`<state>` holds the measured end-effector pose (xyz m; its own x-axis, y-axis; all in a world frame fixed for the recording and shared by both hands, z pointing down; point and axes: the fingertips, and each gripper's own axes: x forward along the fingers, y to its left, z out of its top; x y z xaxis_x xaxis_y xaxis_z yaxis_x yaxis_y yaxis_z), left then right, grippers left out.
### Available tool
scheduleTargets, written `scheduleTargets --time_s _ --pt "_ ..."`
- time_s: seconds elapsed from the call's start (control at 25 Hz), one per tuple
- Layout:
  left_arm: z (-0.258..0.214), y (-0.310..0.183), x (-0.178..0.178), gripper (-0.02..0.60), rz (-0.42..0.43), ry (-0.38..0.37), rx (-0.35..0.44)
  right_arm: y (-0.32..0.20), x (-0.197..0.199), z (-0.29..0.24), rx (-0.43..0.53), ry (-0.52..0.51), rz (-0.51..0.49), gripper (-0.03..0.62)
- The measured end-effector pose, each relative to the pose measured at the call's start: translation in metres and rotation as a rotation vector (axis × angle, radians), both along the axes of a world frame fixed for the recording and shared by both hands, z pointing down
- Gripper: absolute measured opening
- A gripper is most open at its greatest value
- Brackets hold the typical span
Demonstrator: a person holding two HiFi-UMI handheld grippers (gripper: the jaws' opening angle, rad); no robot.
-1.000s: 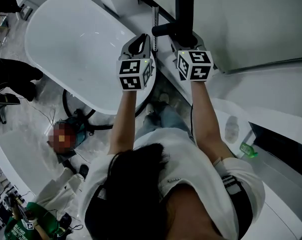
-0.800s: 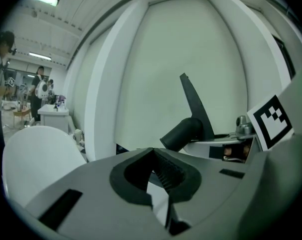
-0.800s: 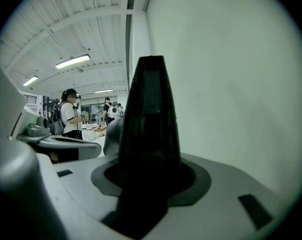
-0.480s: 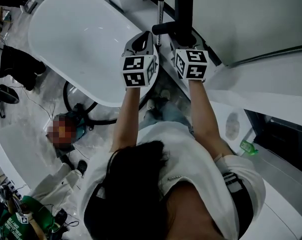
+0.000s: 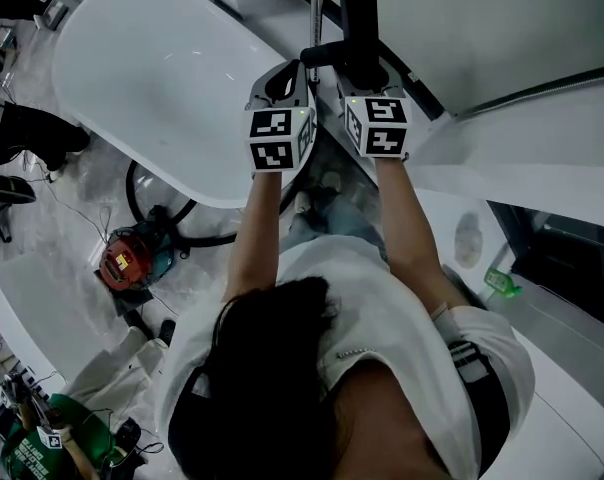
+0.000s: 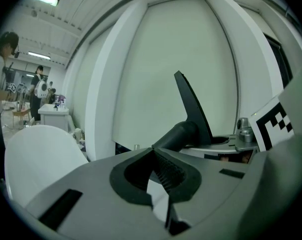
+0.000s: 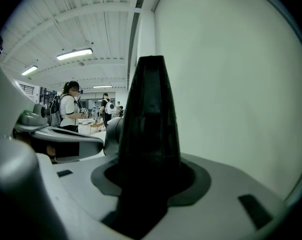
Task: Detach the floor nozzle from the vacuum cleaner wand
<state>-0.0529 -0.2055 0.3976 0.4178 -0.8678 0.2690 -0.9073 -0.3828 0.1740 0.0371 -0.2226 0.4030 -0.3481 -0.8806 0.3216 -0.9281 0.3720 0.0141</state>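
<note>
The black floor nozzle (image 5: pixel 360 23) stands upright in front of a pale wall, and my right gripper (image 5: pixel 367 76) is shut on its lower part. In the right gripper view the nozzle (image 7: pixel 148 129) fills the space between the jaws. Its black neck (image 5: pixel 322 56) sticks out to the left, toward a thin silver wand (image 5: pixel 315 16). My left gripper (image 5: pixel 285 76) is shut just under that neck. In the left gripper view the neck (image 6: pixel 178 134) begins right beyond the closed fingertips (image 6: pixel 163 171). I cannot tell whether they pinch it.
A big white oval tub (image 5: pixel 162 88) lies below and left of the grippers. On the floor sit a red vacuum body (image 5: pixel 130 258) and a looping black hose (image 5: pixel 167 223). A green bottle (image 5: pixel 500 283) lies at right. People stand far off at left (image 7: pixel 71 106).
Both grippers and the nozzle have shifted a little upward in the head view, keeping side by side. The right gripper's hold on the nozzle looks the same.
</note>
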Motion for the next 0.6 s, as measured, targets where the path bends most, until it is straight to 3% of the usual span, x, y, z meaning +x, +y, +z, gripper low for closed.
scheduleTargets --time_s 0.6 --pt "0.002 0.012 0.008 0.003 -0.031 0.012 0.012 0.019 0.012 0.0 0.028 0.052 0.007 0.206"
